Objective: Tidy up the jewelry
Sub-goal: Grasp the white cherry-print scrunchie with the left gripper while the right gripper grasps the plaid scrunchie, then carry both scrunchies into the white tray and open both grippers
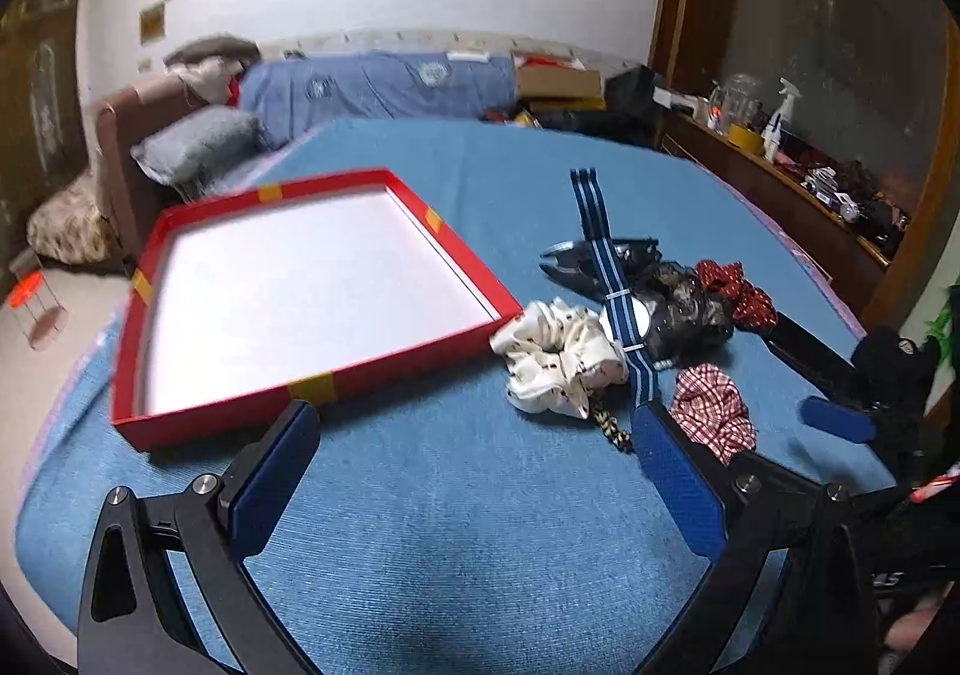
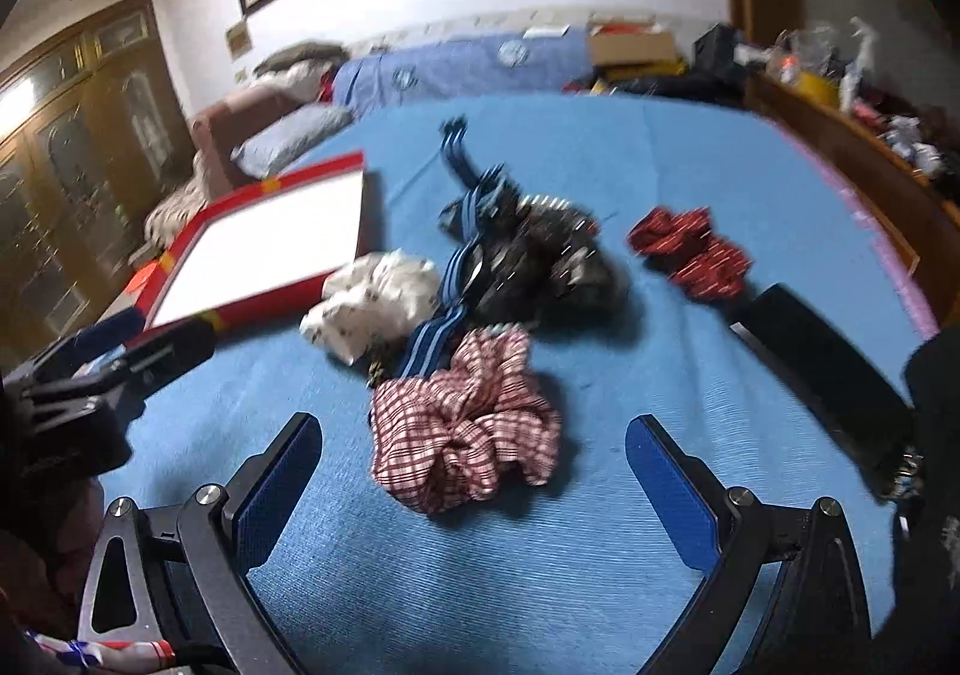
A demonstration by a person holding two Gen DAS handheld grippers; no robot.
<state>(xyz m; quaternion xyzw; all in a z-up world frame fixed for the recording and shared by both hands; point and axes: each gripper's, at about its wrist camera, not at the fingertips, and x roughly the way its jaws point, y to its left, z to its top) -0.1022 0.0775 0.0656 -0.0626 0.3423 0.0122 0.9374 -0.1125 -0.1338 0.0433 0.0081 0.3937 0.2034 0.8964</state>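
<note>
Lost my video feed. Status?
Both hand-held grippers open, empty: left, right. Checked scrunchie lies between right's fingers. Red tray empty. Nothing blocking.

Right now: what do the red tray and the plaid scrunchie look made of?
Red tray: likely cardboard, matte red walls, white inside, tape patches on the rims. Plaid scrunchie: woven fabric, red-and-white check, gathered into soft folds; fibre can't be told.

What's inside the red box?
Nothing shows inside the red box: only its bare white bottom. The scrunchies all lie outside on the blue cloth. No corner looks hidden.
</note>
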